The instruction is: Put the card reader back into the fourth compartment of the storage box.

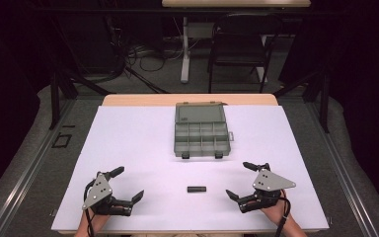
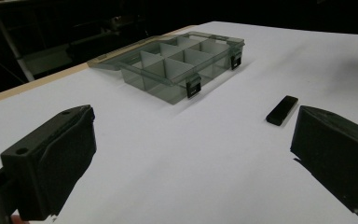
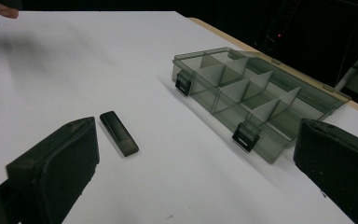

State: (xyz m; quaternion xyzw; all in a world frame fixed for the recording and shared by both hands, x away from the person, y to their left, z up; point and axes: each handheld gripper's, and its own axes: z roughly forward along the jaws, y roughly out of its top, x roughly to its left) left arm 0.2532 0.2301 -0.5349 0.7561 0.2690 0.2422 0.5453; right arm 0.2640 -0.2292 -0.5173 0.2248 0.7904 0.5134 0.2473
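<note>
Claws (image 1: 128, 183) (image 1: 241, 179) flanking black bar (image 1: 196, 189)

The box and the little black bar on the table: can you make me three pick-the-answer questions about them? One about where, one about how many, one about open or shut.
1. Where does the black bar lie?
A. inside the box
B. on the white table between the two grippers
C. on the chair

2. How many black latches are on the front of the box?
A. two
B. four
C. none

3. How is the box lid?
A. shut
B. taken off
C. open, folded back

Answers: 1 B, the high view shows it between the left gripper and right gripper. 2 A, two clips hang at the front. 3 C, the compartments show.
</note>
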